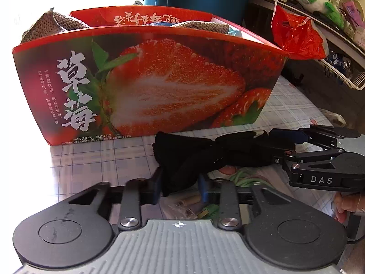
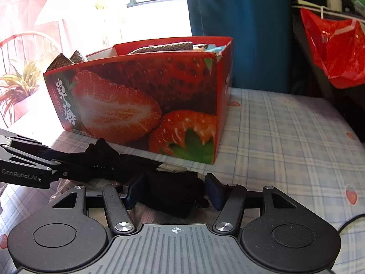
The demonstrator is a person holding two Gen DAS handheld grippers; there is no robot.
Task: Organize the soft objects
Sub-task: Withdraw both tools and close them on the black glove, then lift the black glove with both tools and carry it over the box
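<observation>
Left gripper (image 1: 180, 188) was clamped on one end of the black sock (image 1: 182, 157) lying just in front of the strawberry box (image 1: 146, 86), but the right gripper (image 2: 172, 191) only loosely straddled its end, so honestly that side might've slipped out and dragged on the tablecloth (image 2: 285, 137).

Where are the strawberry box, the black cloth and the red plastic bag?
strawberry box (image 1: 159, 86): left wrist view, front wall.
black cloth (image 1: 180, 157): left wrist view, bunched middle.
red plastic bag (image 2: 333, 45): right wrist view, crinkled front.

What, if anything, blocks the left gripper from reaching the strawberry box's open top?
Probably nothing: yes, it looks reachable. The left gripper, shut on the black cloth, sits before the strawberry box with nothing standing between; it would need to clear the near wall.
</observation>
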